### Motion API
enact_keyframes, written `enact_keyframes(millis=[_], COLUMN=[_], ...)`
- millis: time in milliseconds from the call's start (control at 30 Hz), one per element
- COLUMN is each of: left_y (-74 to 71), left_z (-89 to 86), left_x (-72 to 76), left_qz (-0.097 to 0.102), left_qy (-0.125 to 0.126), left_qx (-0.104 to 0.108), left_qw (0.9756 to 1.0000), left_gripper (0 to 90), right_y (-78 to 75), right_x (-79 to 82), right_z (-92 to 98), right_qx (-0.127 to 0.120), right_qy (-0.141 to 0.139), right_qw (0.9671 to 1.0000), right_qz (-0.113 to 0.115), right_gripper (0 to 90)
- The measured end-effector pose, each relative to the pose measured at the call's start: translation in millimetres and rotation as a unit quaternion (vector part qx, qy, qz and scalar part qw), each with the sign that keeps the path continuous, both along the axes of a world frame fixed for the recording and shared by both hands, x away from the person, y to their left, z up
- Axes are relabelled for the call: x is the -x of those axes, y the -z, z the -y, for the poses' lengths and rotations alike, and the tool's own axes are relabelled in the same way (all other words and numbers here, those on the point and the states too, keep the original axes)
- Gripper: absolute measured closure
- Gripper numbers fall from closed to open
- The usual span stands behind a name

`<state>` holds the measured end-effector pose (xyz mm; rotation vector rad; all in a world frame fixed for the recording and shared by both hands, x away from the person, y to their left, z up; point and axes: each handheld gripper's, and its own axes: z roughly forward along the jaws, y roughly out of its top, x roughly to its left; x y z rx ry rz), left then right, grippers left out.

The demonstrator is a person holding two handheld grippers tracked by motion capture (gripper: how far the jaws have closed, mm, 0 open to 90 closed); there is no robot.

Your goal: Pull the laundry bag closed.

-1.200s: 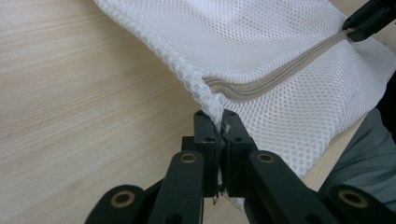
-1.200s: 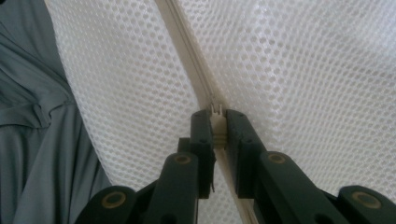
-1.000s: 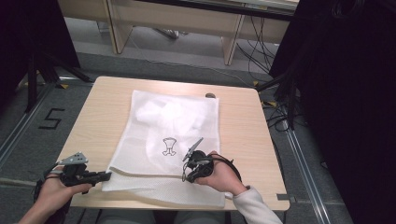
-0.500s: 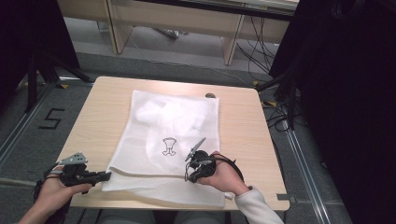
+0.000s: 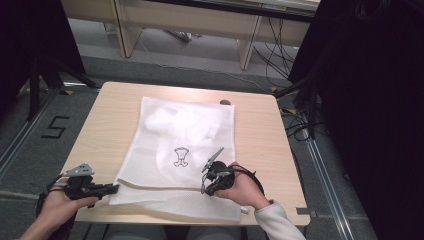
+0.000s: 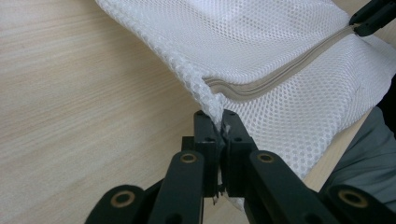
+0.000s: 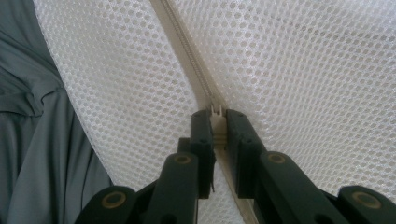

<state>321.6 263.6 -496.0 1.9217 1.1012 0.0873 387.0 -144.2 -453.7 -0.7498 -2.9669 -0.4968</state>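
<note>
Grey flooring is surrounding a wooden table [image 5: 105,125], with a pale bench standing beyond its far edge. Across the table a white mesh bag [image 5: 185,135] is lying flat, reaching from the far side to the near edge, a small dark emblem [image 5: 181,156] printed near its middle. Along the bag's near end a beige zipper [image 6: 280,77] is running crosswise.

I am holding my left gripper [image 5: 114,188] level at the bag's near left corner. In the left gripper view its jaws are pressing together on the mesh right at the end of the zipper, the fabric pinched up between them.

I am holding my right gripper [image 5: 204,189] farther along the same edge, over the zipper line, my right hand [image 5: 245,187] resting on the bag. In the right gripper view its jaws are clamping the zipper pull [image 7: 217,122], with the zipper tape running away from them between two mesh panels. Grey fabric is showing beside the bag in both gripper views.
</note>
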Motion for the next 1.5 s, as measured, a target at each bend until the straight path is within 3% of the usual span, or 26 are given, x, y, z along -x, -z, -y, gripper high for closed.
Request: enact_keyframes(millis=[100,433,467,533,633,1500], left_y=[0.0,0.0,-0.1,0.0,0.0,-0.4], left_z=[0.0,-0.1,0.0,0.0,0.0,0.1], left_x=[-0.1,-0.1,0.0,0.0,0.0,0.2], left_qz=[0.000,0.000,0.000,0.000,0.000,0.001], left_qy=[0.000,-0.001,-0.001,-0.001,-0.001,-0.003], left_qx=[-0.001,-0.002,-0.002,-0.002,-0.001,-0.001], left_qw=[1.0000,1.0000,1.0000,1.0000,1.0000,1.0000], left_gripper=[86.1,86.1,86.1,86.1,86.1,86.1], right_y=[-0.3,-1.3,-1.2,-1.2,-1.6,-3.8], right_x=[-1.0,0.7,0.8,1.1,1.3,3.3], right_z=[2.9,9.8,10.6,11.6,13.3,24.0], right_qx=[-0.002,-0.008,-0.001,-0.009,-0.003,-0.011], right_qy=[-0.010,-0.001,0.003,0.002,0.008,0.012], right_qw=[0.9999,0.9999,1.0000,0.9999,1.0000,0.9999], right_qz=[0.002,-0.005,0.003,-0.007,0.002,-0.001], right_gripper=[82.4,82.4,82.3,82.3,82.4,82.3])
